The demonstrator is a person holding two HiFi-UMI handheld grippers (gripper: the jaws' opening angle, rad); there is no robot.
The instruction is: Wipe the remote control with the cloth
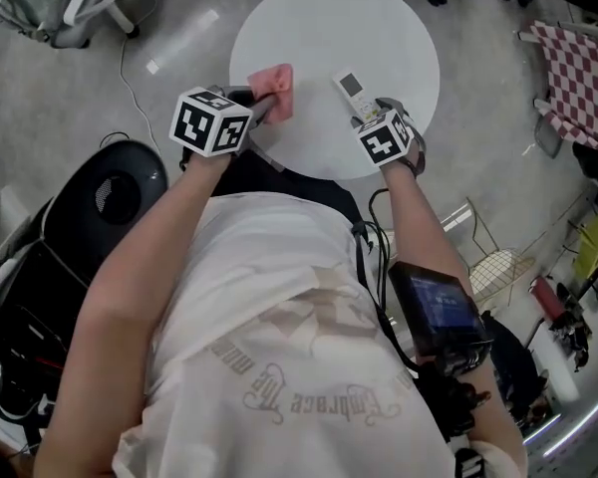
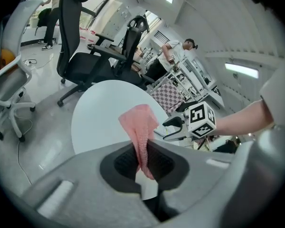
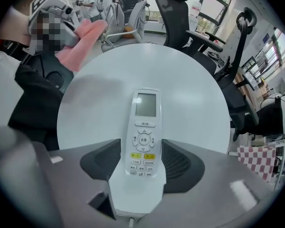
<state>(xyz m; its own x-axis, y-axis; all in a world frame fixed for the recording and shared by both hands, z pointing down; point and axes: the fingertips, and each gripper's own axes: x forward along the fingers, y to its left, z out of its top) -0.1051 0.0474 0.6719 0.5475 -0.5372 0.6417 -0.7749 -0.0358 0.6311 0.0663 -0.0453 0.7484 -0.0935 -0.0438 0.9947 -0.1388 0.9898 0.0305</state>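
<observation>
Big round white table (image 1: 399, 28) first. The left gripper (image 2: 145, 163) is clamped on the pink cloth (image 2: 141, 122), holding it over the table's left side. The right gripper (image 3: 143, 163) has its jaws spread loose around the white remote (image 3: 144, 122), which lies flat on the table.

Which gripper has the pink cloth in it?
The left gripper, clamped on the pink cloth; the right gripper has the remote control between its jaws.

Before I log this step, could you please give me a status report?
Left gripper shut on cloth. Right gripper open, remote between jaws, on table. Nothing between cloth and remote.
</observation>
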